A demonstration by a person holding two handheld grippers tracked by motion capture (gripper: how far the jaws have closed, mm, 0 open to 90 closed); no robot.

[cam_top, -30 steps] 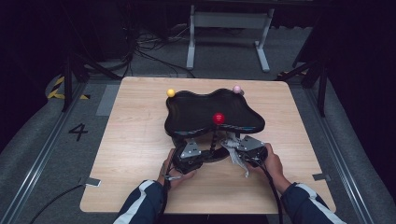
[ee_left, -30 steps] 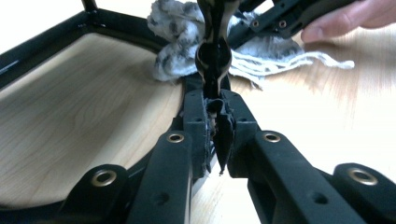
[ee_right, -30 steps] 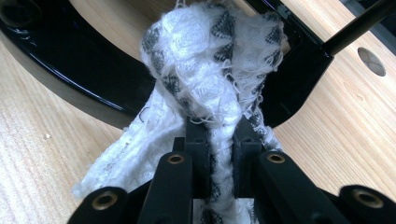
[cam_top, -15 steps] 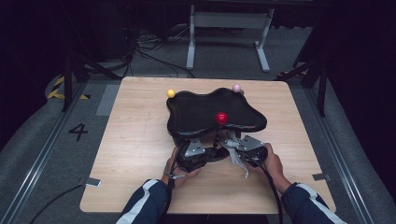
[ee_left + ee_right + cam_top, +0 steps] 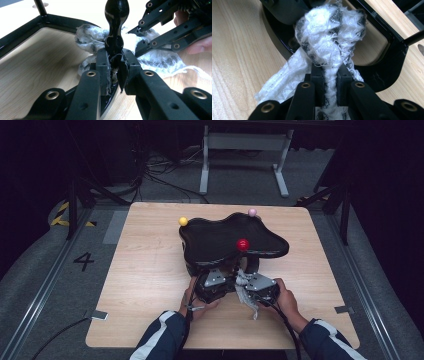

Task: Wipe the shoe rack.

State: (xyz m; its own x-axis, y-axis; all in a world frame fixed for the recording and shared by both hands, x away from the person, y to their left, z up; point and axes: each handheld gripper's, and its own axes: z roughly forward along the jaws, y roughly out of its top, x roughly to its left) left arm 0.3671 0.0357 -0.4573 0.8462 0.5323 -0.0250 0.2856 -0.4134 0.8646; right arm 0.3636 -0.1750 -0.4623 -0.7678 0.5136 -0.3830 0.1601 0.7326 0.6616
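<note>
The right gripper (image 5: 329, 82) had its two black jaws clamped on a white cloth (image 5: 328, 37) flecked with black, bunched into a wad just beyond them. Beyond the wad sat a glossy black frame (image 5: 387, 75) on the pale wooden table (image 5: 234, 50).

In the high view, the near rim of the glossy black wavy-edged tray (image 5: 220, 240) is hidden behind the two grippers, and the person's forearms are cut off by the bottom edge. The white-and-grey rag (image 5: 245, 292) there is too small to read its weave. In the left gripper view, the shiny black bulbous post (image 5: 116, 22) runs off the top edge, and what the jaws pinch is mostly covered by them. In the right gripper view, the rag's bunched end (image 5: 329, 35) blocks the tray frame beyond.
</note>
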